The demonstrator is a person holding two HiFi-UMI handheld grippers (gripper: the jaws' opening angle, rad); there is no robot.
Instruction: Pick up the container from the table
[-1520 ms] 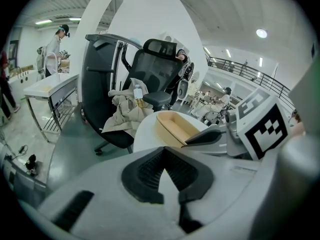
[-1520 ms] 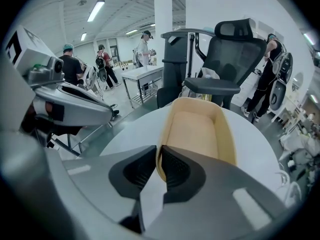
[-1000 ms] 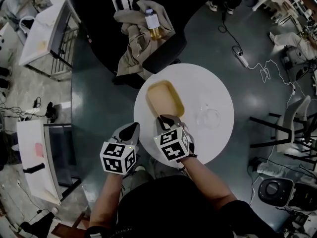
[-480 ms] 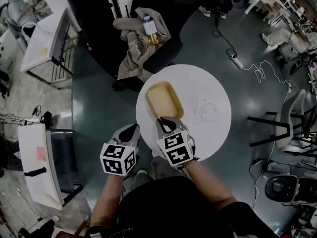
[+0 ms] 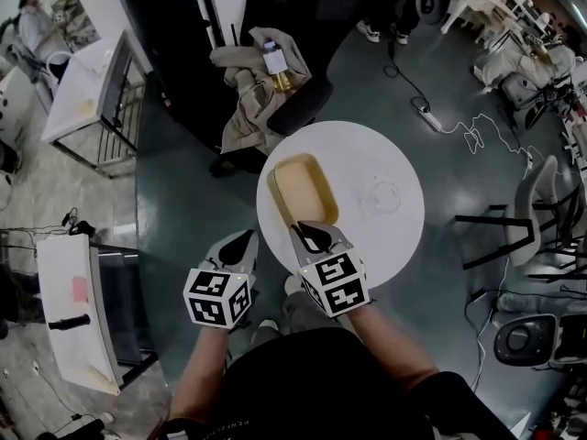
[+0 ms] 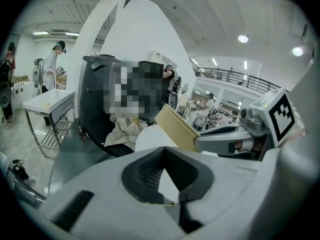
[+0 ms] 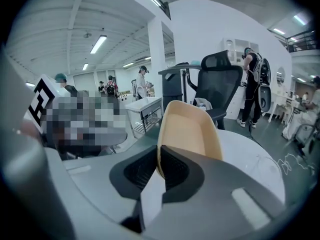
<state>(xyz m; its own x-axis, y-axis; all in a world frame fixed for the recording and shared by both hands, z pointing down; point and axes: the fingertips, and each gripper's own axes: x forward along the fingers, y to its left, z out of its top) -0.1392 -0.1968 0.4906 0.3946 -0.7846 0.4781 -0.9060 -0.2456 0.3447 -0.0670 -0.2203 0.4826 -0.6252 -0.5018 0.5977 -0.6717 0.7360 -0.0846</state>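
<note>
Far left in the head view stands a white desk (image 5: 81, 88), well apart from the work area. Next comes the left gripper (image 5: 237, 243), hanging off the table's left edge over the grey floor; its own view shows the dark pads meeting at the tips w/ nothing between them, so it is closed and empty. Up top, approx centre-left, an office chair (image 5: 307, 99) carries a beige cloth (image 5: 240, 99) and a small bottle (image 5: 274, 60) lying on it. Below that is the round white table (image 5: 390, 246). The tan container (image 5: 307, 186) – oblong, shallow, open side up – sits over the table's left part, and the right gripper (image 5: 312, 236) has its near rim pinched: in the right gripper view the jaws are nearly together, one pad inside the wall and one outside, w/ the tray rising away from them. The left gripper view shows the tray tilted, far end up, and it looks clear of the table top. Right of the container lies a clear round item (image 5: 382, 195) flat on the table, apart from the tray – too faint to identify. Further right on the floor: a power strip (image 5: 424, 110) w/ its cable.
</note>
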